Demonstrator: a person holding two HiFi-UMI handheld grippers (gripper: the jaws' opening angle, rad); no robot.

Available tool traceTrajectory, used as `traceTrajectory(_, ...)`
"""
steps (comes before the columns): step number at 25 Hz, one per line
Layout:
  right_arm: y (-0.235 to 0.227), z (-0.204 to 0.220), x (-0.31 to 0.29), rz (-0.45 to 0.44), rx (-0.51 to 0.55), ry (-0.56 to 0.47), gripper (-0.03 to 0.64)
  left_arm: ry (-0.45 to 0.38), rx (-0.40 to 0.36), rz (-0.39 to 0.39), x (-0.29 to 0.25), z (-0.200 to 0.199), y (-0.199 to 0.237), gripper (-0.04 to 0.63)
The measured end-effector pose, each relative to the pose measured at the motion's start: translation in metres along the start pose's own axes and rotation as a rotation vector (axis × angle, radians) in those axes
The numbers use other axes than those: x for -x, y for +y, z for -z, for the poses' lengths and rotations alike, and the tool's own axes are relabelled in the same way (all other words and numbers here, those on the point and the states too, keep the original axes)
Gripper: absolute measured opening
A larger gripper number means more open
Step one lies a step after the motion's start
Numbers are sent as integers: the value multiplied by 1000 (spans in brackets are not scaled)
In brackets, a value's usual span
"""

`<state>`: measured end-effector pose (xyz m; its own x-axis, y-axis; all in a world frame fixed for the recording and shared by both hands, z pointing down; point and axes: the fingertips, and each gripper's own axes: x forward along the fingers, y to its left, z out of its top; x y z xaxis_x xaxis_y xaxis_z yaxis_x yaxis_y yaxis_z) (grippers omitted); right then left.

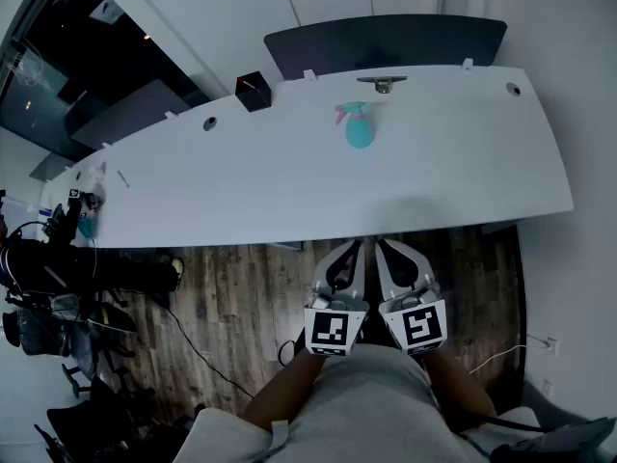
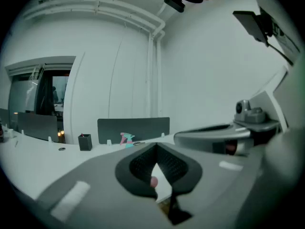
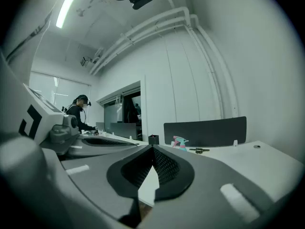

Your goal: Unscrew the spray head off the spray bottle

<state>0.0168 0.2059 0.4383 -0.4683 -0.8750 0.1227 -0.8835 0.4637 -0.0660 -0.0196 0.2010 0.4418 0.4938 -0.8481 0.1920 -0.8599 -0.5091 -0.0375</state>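
**Spray bottle ahead of two closed, empty grippers**

The spray bottle (image 1: 359,129) stands upright on the far half of the desk (image 1: 289,181), its long axis vertical. The pink spray head (image 1: 347,113) is on top, its nozzle apparently turned toward the left of the head view. The left gripper (image 1: 355,249) and right gripper (image 1: 384,249) hang side by side near the person's body, over the wooden floor (image 1: 241,297) and short of the desk's near edge. Both point roughly level at the bottle. The left fingers (image 2: 136,168) meet with nothing between them, and so do the right fingers (image 3: 128,173). The bottle lies straight ahead and well apart from both, almost in line with the left gripper, which is only marginally nearer. Judged from this layout, the coming move is a forward reach across the desk. One gripper would likely take the blue body and the other the head, so both must open first
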Motion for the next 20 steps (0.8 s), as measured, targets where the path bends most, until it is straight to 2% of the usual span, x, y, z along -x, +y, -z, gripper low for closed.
traceTrajectory(3, -13, -2, -19, -24, 59, 5, -3, 14, 14, -26, -20, 6, 13, 2)
traceTrajectory(8, -38, 3, -51, -8, 41, 47, -3, 23, 51, -31, -65, 12, 37, 2)
traceTrajectory(13, -66, -1, -109, 14, 92, 76, -3, 11, 44, 41, -121, 4, 60, 2)
traceTrajectory(15, -71, -3, -136, 17, 78, 100, -3, 15, 40, 75, -141, -1, 73, 2)
traceTrajectory(20, -83, 2, -194, 44, 81, 180, -2, 59, 31, 126, -184, 6, 116, 2)
